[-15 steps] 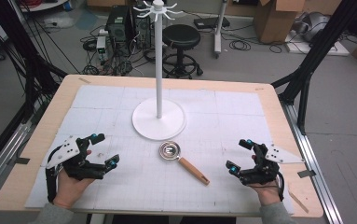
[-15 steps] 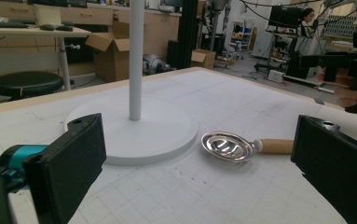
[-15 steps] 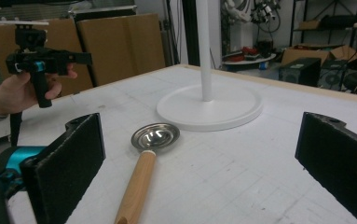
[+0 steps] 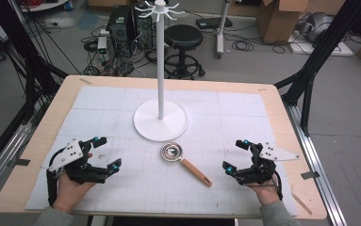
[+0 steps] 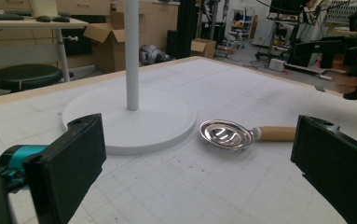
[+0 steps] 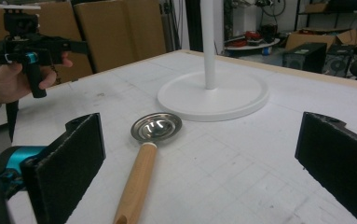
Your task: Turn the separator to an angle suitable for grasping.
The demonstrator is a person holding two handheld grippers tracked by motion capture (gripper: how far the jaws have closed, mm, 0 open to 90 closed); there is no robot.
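A metal scoop with a wooden handle (image 4: 184,163) lies on the white mat in front of the white stand (image 4: 160,120), bowl toward the stand's round base. My left gripper (image 4: 105,151) rests at the near left of the table, open and holding nothing. My right gripper (image 4: 235,156) sits at the near right, open too, with nothing between its jaws. In the left gripper view the scoop (image 5: 232,134) lies ahead between the jaws, beside the stand's base (image 5: 134,119). The right gripper view has the scoop (image 6: 146,151) close in front, handle toward me.
The stand's tall pole (image 4: 160,56) carries hooks at its top. The white gridded mat (image 4: 244,117) covers most of the wooden table (image 4: 282,113). Beyond the far edge stand a black stool (image 4: 184,40), computer gear, cables and cardboard boxes (image 4: 282,16).
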